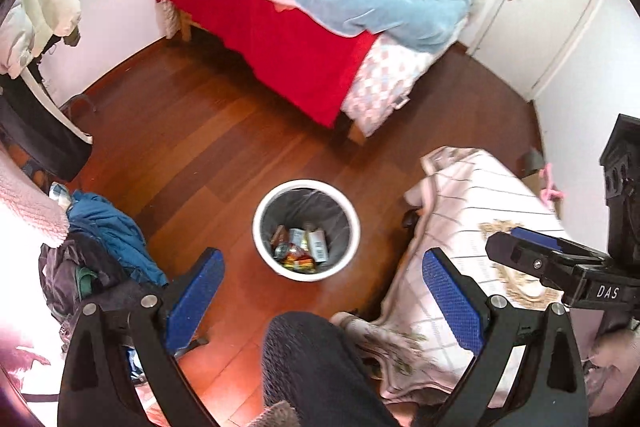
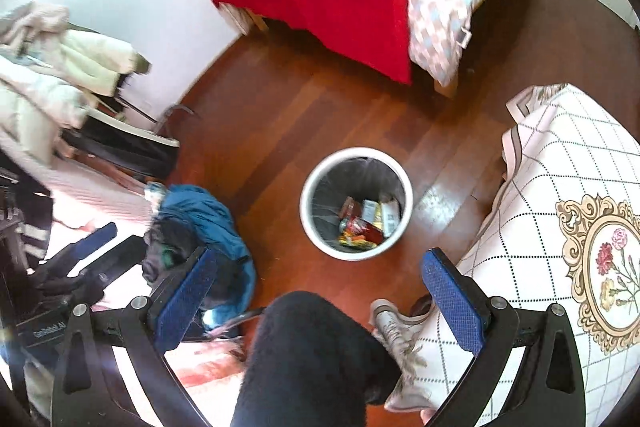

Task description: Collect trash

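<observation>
Hovering over bin [image 1: 306,189], left claw [image 1: 322,291] wide open, empty, right claw [image 2: 320,295] likewise

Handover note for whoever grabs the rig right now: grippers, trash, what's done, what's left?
Left hand-held gripper: open, empty, held above the floor and pointed down toward the bin.
Right hand-held gripper: open, empty, same pose; it also shows at the right edge of the left wrist view.
White trash bin: upright on the wood floor, dark liner, between the bed and the cloth-covered table. Wrappers and small cartons already lie in the bottom.
Done: several pieces of trash are binned.
Left: no loose trash shows on the visible floor. Check around the clothes pile and the table top, which these views do not settle.
</observation>
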The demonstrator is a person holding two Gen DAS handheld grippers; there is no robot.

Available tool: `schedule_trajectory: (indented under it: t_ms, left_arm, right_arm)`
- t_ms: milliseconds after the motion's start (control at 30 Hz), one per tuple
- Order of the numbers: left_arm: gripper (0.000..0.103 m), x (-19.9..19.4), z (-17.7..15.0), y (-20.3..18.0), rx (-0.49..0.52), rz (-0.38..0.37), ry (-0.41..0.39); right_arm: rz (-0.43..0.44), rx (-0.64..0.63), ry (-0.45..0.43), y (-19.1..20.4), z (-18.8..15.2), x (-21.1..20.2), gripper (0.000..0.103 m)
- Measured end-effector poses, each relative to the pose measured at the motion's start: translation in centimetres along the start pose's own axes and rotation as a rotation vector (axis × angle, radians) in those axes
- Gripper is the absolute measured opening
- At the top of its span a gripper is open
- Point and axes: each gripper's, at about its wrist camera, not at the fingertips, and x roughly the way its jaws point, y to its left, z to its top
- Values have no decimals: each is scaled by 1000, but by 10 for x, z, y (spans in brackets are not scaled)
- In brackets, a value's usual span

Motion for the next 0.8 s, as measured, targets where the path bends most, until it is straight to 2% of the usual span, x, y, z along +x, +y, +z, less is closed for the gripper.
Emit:
schedule_trajectory:
  t_ms: [200,333,500,800]
  left_arm:
    - [101,-33,0,-8,-5,-61,-17]
    - [101,-49,-1,-13,3,-82,-30]
    - [101,-61,-1,-15,16,-82,-43]
    - [101,-65,-4,-10,4,-94,-44]
  right_arm:
    - [69,-23,-19,17,-7,-51,103]
    - [94,-52,-22,29,-11,-70,103]
    - [115,-74,-21,37,-15,-86,103]
    - [113,-84,-10,42,-12,-89,103]
